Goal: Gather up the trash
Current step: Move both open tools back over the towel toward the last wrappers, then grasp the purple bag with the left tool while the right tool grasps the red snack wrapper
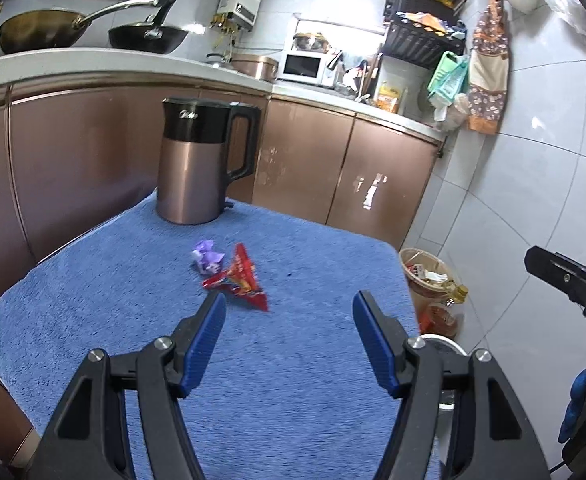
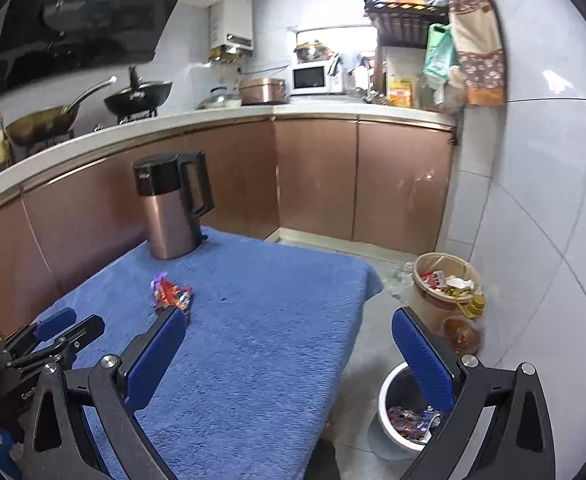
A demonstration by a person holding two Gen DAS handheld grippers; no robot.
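Observation:
A red snack wrapper (image 1: 241, 278) and a crumpled purple wrapper (image 1: 207, 257) lie together on the blue towel-covered table (image 1: 293, 360). They also show in the right wrist view, the red one (image 2: 171, 294) in front. My left gripper (image 1: 289, 312) is open and empty, low over the table just short of the red wrapper. My right gripper (image 2: 289, 332) is open and empty, past the table's right edge, above a small grey bin (image 2: 389, 396) on the floor that holds wrappers (image 2: 409, 420). The left gripper's fingers (image 2: 55, 322) show at the left of the right wrist view.
A copper and black kettle (image 1: 199, 164) stands at the table's far edge. A tan basket with rubbish (image 2: 447, 280) and an oil bottle (image 2: 463, 330) stand on the floor by the tiled wall. Brown cabinets (image 2: 317, 176) run behind.

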